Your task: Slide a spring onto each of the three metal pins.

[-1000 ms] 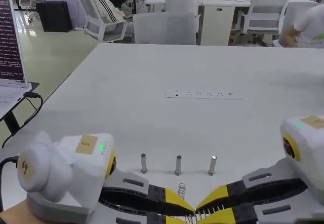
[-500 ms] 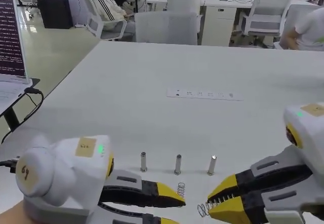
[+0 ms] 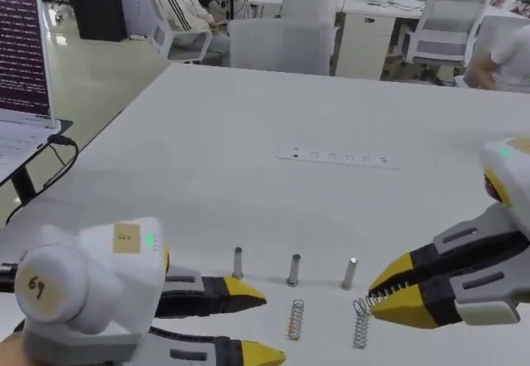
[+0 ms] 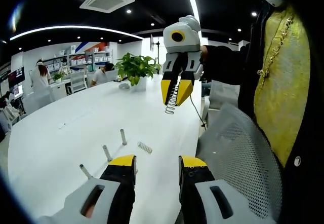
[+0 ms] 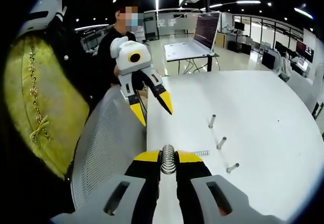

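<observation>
Swung vertical, thin silver coil spring hangs from right gripper.

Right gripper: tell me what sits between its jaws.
A spring, clamped in the shut right gripper; most of it hangs out beyond the tips. The coil faces pressed against the jaws are covered.

Head cam fwd-down over table; gripper views face each other; all share pins.

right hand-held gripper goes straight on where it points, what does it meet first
Most likely the left hand-held gripper, whose open jaws sit almost dead ahead; the loose spring lies off to the side. Depth is unclear.
</observation>
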The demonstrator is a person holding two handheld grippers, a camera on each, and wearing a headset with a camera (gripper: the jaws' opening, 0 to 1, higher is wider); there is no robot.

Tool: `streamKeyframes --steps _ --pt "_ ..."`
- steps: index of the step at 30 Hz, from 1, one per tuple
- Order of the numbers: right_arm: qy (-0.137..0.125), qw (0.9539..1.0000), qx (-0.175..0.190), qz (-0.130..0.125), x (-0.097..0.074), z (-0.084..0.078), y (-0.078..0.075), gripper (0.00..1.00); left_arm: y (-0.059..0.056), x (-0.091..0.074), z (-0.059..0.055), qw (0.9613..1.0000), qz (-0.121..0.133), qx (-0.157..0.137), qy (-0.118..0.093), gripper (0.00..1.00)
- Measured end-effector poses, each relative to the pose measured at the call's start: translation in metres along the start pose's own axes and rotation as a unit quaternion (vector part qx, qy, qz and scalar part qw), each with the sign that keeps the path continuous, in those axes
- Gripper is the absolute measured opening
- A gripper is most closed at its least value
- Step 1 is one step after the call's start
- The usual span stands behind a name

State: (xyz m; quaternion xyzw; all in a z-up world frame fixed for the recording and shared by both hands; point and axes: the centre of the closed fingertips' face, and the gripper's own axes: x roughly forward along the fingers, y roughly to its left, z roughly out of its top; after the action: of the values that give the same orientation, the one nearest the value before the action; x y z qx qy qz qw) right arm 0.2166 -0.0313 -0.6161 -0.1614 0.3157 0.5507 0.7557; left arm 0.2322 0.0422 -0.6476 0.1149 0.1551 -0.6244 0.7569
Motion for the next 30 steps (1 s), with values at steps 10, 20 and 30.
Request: streamKeyframes --steps 10,20,30 --pt "0.023 0.9994 -0.019 -0.020 -0.011 0.008 -0.023 0.08 0.019 -0.016 -0.009 0.9982 0.050 -0.033 -0.001 0.46" --pt "0.062 0.9965 -0.046 -0.033 -0.019 0.017 -0.046 0.08 0.032 -0.031 -0.020 0.9942 0.088 -0.061 0.000 0.64" --pt "0.102 0.9922 -0.062 -0.036 -0.021 0.018 -0.068 0.08 0.034 -0.041 -0.024 0.9908 0.111 -0.077 -0.003 0.74"
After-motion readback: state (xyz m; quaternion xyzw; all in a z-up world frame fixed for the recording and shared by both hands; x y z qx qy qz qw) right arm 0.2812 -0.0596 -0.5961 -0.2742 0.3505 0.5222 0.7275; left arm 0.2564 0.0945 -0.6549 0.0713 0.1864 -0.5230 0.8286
